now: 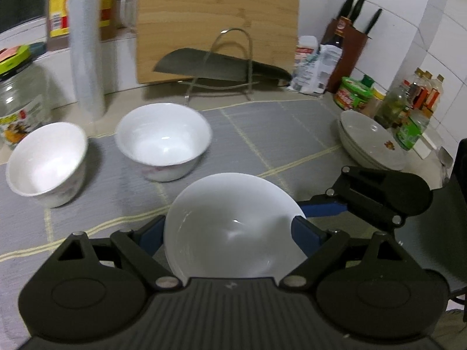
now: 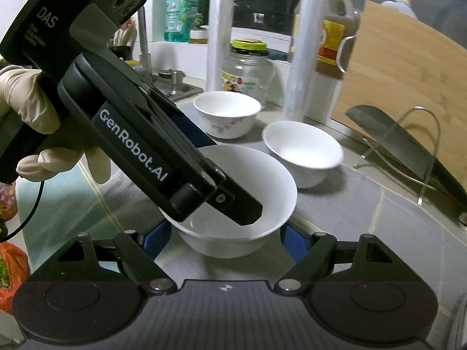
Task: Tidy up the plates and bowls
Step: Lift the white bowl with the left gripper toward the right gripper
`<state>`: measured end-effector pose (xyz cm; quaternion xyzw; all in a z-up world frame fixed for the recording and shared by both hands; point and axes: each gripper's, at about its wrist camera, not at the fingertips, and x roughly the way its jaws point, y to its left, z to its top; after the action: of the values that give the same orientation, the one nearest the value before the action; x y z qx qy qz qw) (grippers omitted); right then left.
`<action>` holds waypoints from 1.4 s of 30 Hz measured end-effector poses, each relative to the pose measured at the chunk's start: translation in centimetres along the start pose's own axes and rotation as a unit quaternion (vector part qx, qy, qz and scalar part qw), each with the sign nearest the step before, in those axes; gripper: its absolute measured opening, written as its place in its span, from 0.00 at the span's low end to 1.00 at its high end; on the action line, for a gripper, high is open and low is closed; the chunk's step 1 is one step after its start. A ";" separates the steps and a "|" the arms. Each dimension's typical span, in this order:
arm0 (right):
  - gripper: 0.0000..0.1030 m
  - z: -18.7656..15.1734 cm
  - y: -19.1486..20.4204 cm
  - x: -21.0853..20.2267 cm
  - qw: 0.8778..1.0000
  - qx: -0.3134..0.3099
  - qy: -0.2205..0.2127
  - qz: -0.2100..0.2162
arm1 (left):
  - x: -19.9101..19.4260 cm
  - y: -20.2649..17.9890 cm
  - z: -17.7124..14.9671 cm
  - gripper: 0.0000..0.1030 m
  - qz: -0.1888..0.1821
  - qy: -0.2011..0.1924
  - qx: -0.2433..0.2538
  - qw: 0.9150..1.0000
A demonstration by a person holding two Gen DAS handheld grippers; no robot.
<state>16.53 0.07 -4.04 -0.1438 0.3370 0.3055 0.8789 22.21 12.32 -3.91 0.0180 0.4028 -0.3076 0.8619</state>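
White bowl (image 2: pixel 233 192) sits between open blue fingers (image 2: pixel 290 240) (left hand-held gripper (image 2: pixel 163 157) above it)
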 end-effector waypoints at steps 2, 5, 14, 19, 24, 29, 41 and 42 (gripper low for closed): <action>0.83 -0.5 -0.6 -0.7 1.000 0.003 0.001 -0.005 | 0.4 -1.0 0.2 0.87 -0.004 0.000 0.005 1.000; 0.83 -1.3 -1.4 -1.7 1.000 0.004 0.004 -0.013 | 1.1 -2.4 0.6 0.87 -0.011 0.001 0.007 1.000; 0.83 -3.3 -3.5 -3.3 1.000 0.012 0.017 -0.023 | 3.0 -5.1 1.2 0.87 -0.027 0.006 0.013 1.000; 0.83 -4.1 -4.2 -3.5 0.999 0.015 0.026 -0.021 | 3.8 -5.9 1.1 0.87 -0.030 0.011 0.009 0.999; 0.83 -4.5 -4.5 -3.6 0.999 0.015 0.031 -0.016 | 4.3 -6.0 0.9 0.87 -0.030 0.015 0.003 0.999; 0.83 -4.6 -4.6 -3.4 0.999 0.016 0.035 -0.011 | 4.5 -6.0 0.8 0.87 -0.029 0.019 -0.001 0.999; 1.00 -4.7 -5.1 -3.6 0.999 0.025 0.031 -0.011 | 4.1 -6.0 0.0 0.95 -0.008 0.002 0.006 1.000; 1.00 -4.7 -5.2 -3.6 0.999 0.025 0.031 -0.011 | 4.0 -6.0 0.0 0.95 -0.002 -0.002 0.005 1.000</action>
<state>15.30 -7.66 -4.74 -0.1350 0.3698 0.2823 0.8748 20.85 5.43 -5.44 0.0207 0.3995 -0.3117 0.8619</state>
